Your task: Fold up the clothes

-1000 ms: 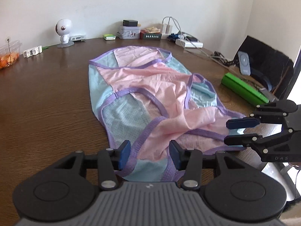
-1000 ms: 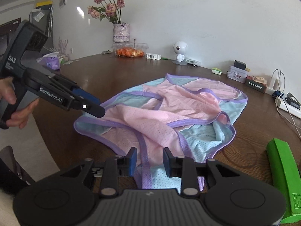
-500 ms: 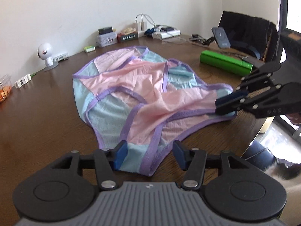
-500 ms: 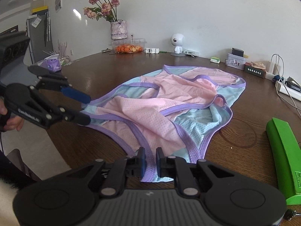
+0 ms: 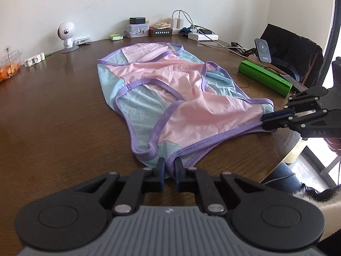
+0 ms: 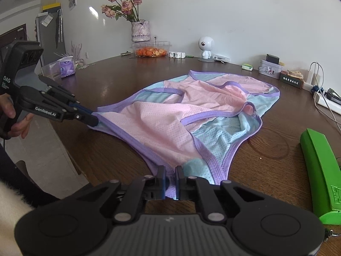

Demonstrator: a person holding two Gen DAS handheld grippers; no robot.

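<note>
A pink, light-blue and purple-trimmed mesh garment (image 5: 191, 111) (image 6: 170, 123) lies spread on the brown wooden table (image 5: 53, 117) (image 6: 106, 155). My left gripper (image 5: 169, 164) is at the garment's near hem corner, its jaws closing, with the purple edge pinched between the pads. From the right wrist view the left gripper (image 6: 93, 121) shows at the left, gripping that corner. My right gripper (image 6: 170, 171) has its jaws closing on the other near hem corner, fabric between the pads. In the left wrist view the right gripper (image 5: 265, 122) nips the hem at the right.
A green box (image 5: 264, 77) (image 6: 319, 166) lies right of the garment. Along the far wall stand a white robot figure (image 5: 66, 34), a tin (image 5: 136, 29), a power strip with cables (image 5: 202, 36), a food container (image 6: 149, 50) and a flower vase (image 6: 139, 32). The table edge is near both grippers.
Both grippers have gone from open to closed on the near hem corners. The hem now runs stretched between them and the garment lies flatter.
</note>
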